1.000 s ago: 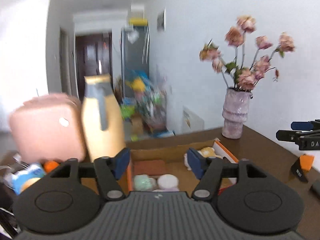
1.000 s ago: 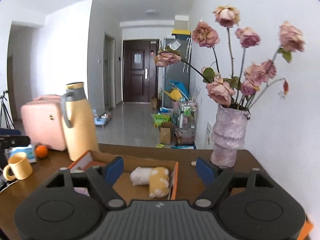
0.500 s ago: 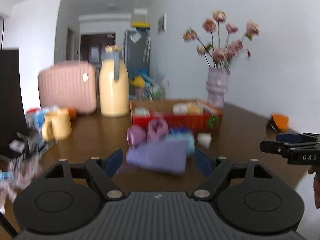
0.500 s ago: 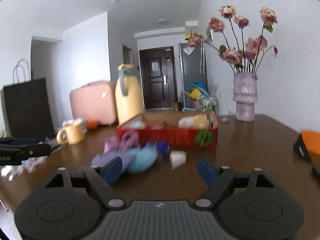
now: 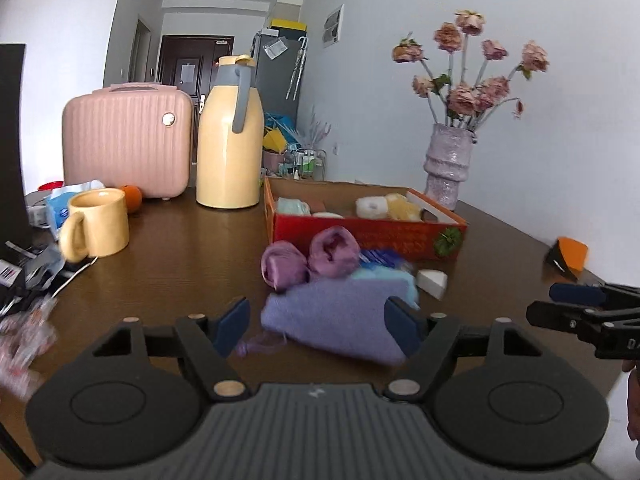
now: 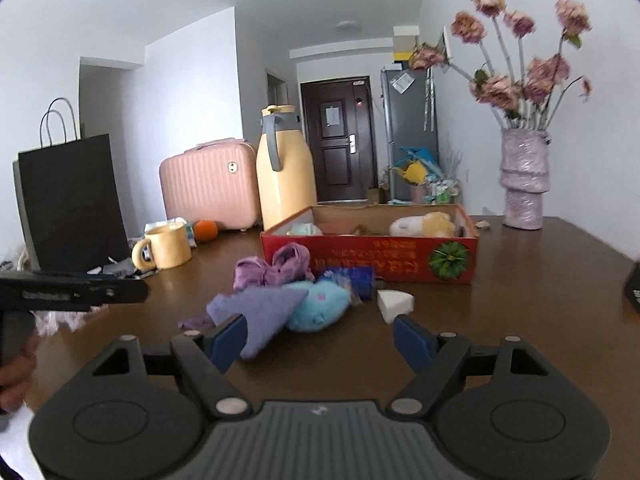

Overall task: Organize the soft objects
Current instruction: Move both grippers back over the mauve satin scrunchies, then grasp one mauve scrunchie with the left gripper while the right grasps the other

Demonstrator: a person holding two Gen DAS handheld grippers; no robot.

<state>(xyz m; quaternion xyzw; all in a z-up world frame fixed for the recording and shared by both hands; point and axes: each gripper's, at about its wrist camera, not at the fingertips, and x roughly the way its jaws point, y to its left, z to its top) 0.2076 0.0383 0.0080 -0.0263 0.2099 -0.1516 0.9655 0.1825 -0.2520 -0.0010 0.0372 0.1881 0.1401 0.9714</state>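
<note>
Both grippers hang low over the near edge of the brown table [image 5: 168,248], pointing toward a small heap of soft things that lies just in front of the red cardboard box [image 5: 372,236]. The left gripper [image 5: 316,324] has its blue pads spread apart with nothing pressed between them; its jaws have just been closing a little, yet the lavender knitted cloth [image 5: 340,316] sits beyond the tips, not in the grip. The right gripper [image 6: 320,344] also stands wide and empty. That cloth lies dead ahead of the left gripper, its long side running across the line of approach, so from there it fills the gap between the pads; from the right gripper it lies ahead and off toward the left finger. The left hand looks the better placed for it. Behind the cloth sit two rolled purple socks [image 5: 308,260], a light blue plush toy [image 6: 320,306] and a white wedge-shaped sponge [image 6: 394,304], all close together and still outside the box, which already holds a few soft pieces.
</note>
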